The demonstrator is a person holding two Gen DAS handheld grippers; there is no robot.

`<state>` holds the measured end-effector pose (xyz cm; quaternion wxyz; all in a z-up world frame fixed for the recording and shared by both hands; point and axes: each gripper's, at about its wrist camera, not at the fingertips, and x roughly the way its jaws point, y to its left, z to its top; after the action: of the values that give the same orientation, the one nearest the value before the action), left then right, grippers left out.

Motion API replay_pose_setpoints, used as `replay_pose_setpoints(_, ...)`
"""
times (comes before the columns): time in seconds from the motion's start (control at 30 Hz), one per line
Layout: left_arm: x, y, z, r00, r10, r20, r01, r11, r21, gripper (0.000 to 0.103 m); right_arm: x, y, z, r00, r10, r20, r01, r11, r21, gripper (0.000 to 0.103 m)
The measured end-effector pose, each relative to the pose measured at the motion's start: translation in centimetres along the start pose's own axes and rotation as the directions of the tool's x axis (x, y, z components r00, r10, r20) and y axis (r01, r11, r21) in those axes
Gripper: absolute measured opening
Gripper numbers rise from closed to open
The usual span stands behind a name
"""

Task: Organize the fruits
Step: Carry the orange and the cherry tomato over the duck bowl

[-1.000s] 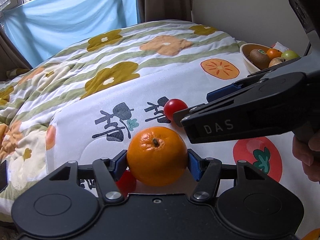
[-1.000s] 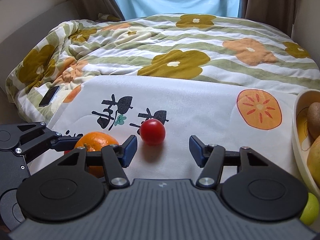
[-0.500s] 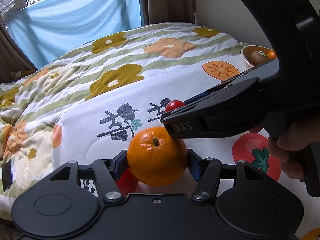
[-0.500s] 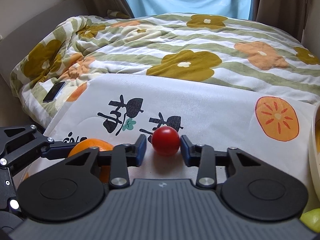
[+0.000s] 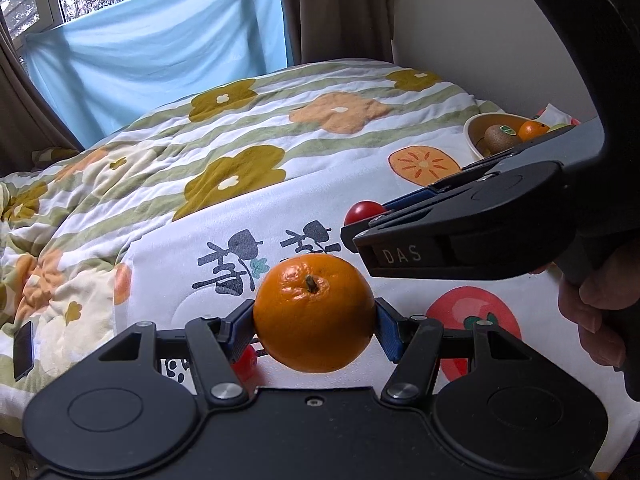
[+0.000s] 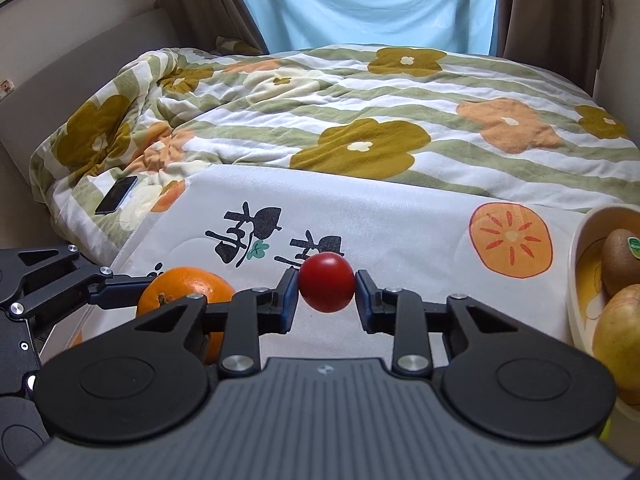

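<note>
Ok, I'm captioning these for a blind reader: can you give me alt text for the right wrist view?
The right claw grips a small red tomato between its blue pads above a white fruit-print cloth on a bed. To the left, the left claw holds an orange; a bowl of fruit sits at the right edge.

An orange (image 5: pixel 315 314) sits between the fingers of the left gripper (image 5: pixel 315 326), with a tomato (image 6: pixel 327 281) to its right, between the fingers of the right gripper (image 6: pixel 327 300). Both are over a cloth (image 6: pixel 400 220) spread on the quilt (image 6: pixel 400 92). A bowl (image 6: pixel 578 248) at far right holds a kiwi (image 6: pixel 622 260); a phone (image 6: pixel 117 199) lies on the quilt at left.
</note>
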<state>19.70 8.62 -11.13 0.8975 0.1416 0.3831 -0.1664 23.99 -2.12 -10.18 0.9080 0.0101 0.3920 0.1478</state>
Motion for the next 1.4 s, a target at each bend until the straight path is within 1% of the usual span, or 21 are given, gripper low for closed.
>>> replay_pose_setpoints(0.2,-2.2,-2.5,1.2,1.000,0.008,0.020,-0.008,1.000,0.002,0.066,-4.2,-1.6,-0.2,1.000,-0.001,0.023,0.001,1.000,0.006,0.045)
replay_pose_setpoints(0.33,-3.5,-4.4,2.3,1.000,0.006,0.027,-0.006,1.000,-0.010,0.066,-7.1,-3.6,-0.4,0.999,-0.008,0.032,0.007,1.000,0.017,0.045)
replay_pose_setpoints(0.53,-4.4,-7.8,4.7,0.999,-0.005,0.050,0.006,1.000,-0.020,0.066,-10.7,-8.0,-0.2,0.998,-0.032,0.050,0.030,0.999,0.036,0.045)
replay_pose_setpoints(0.77,-3.9,-12.4,7.8,0.997,-0.037,0.065,0.039,0.999,-0.026,0.066,-13.6,-13.9,0.0,0.994,-0.085,0.070,0.082,0.996,0.045,0.045)
replay_pose_setpoints(1.0,-2.1,-16.0,10.9,0.996,-0.050,0.068,0.053,0.998,-0.041,0.066,-14.8,-19.6,0.2,0.991,-0.116,0.073,0.112,0.992,0.063,0.045)
replay_pose_setpoints(1.1,-1.0,-17.2,12.3,0.997,-0.041,0.068,0.044,0.998,-0.042,0.066,-14.8,-21.6,0.4,0.990,-0.125,0.071,0.120,0.991,0.060,0.045)
replay_pose_setpoints(1.3,1.9,-18.5,14.9,0.998,-0.015,0.062,0.019,0.998,-0.066,0.066,-13.4,-25.0,1.1,0.991,-0.117,0.058,0.114,0.992,0.044,0.045)
replay_pose_setpoints(1.4,4.0,-18.6,15.8,0.999,0.000,0.035,0.003,0.996,-0.087,0.066,-12.4,-26.4,1.5,0.993,-0.105,0.056,0.103,0.994,0.036,0.045)
